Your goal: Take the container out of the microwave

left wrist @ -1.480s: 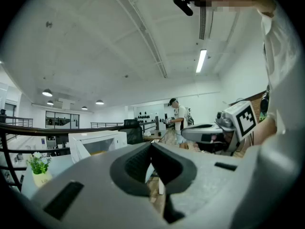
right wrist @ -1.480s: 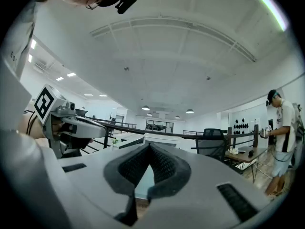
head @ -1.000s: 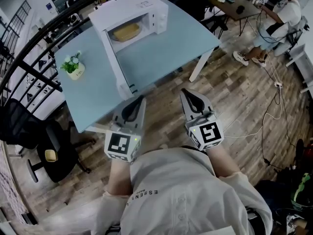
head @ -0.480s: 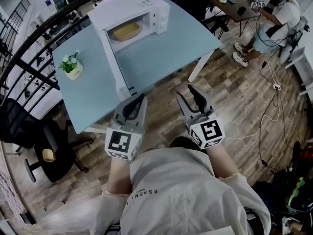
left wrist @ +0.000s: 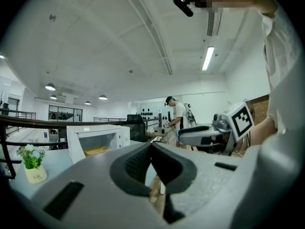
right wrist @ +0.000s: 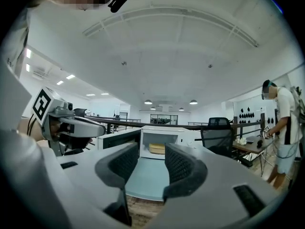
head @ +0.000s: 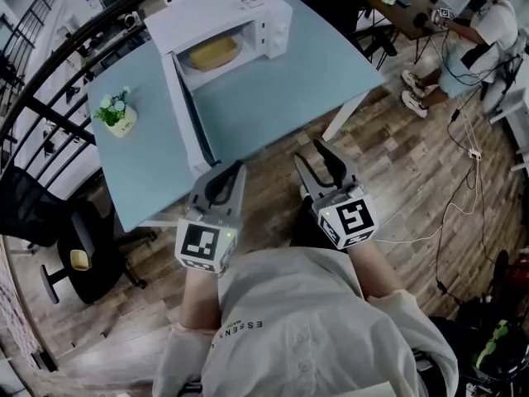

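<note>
Container [head: 212, 54]: shallow, pale yellow, sitting inside the white microwave [head: 248, 8], whose door [head: 186, 114] hangs open. Its contents cannot be made out. Left gripper [head: 234, 169], well in front of the microwave: jaws closed together, holding nothing. Right gripper [head: 310, 154], likewise in front: jaws have just been opening and stand wide, with nothing between them.

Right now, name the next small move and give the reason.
Probably carry the right gripper forward over the table toward the microwave. Its jaws have just opened with nothing between them, the door stands open, and the yellow container sits inside, well beyond reach.
</note>
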